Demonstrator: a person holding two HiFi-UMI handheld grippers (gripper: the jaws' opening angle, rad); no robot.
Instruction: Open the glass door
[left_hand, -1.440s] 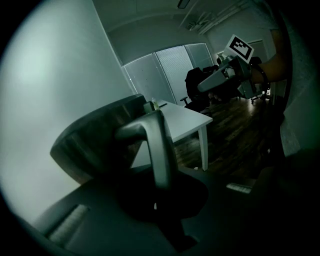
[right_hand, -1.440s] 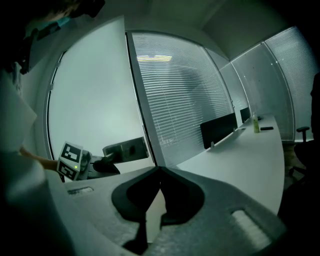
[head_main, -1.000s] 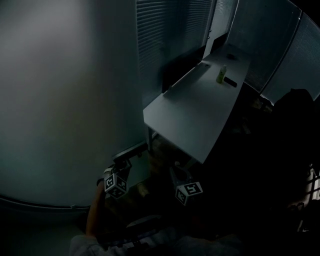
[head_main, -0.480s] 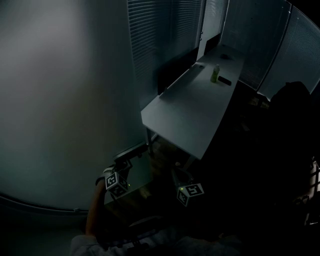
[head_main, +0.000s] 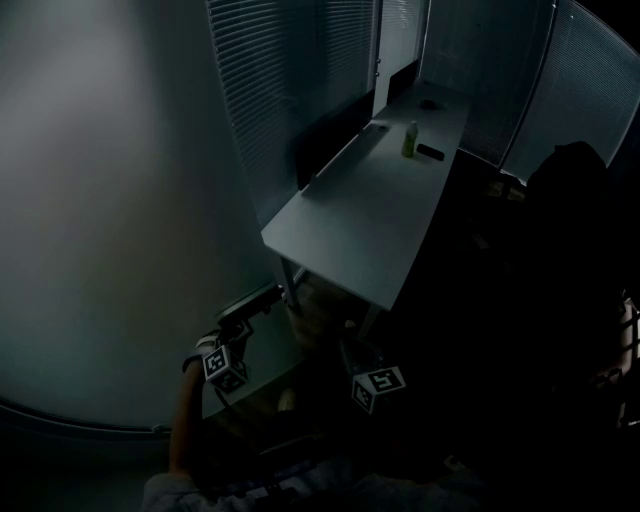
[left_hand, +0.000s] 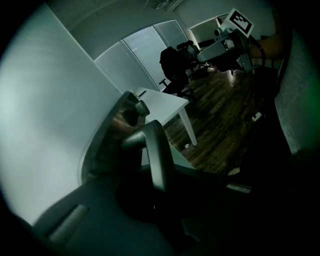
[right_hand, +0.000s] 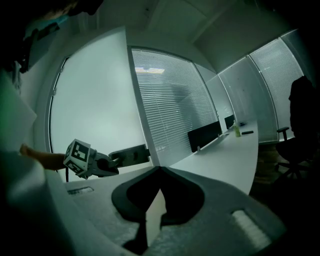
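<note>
The frosted glass door (head_main: 110, 220) fills the left of the head view. Its dark lever handle (head_main: 252, 302) sticks out near the door's lower edge. My left gripper (head_main: 240, 328) is shut on that handle. In the left gripper view the handle (left_hand: 155, 150) runs between the jaws, with the door (left_hand: 45, 100) to the left. My right gripper (head_main: 352, 350) hangs to the right of the door and touches nothing. In its own view the right gripper (right_hand: 160, 169) has its tips together and holds nothing. That view also shows the left gripper (right_hand: 112, 162) on the handle (right_hand: 131, 154).
A long white desk (head_main: 360, 220) stands just right of the door's edge, with a green bottle (head_main: 410, 140) and a dark monitor (head_main: 325, 135) on it. Blinds cover the far glass walls. A dark office chair (head_main: 570, 200) stands at the right, on wooden floor.
The door's edge, the desk and the blinds have slid left in the head view. My left gripper has rolled a little on the handle. The right gripper has shifted slightly.
</note>
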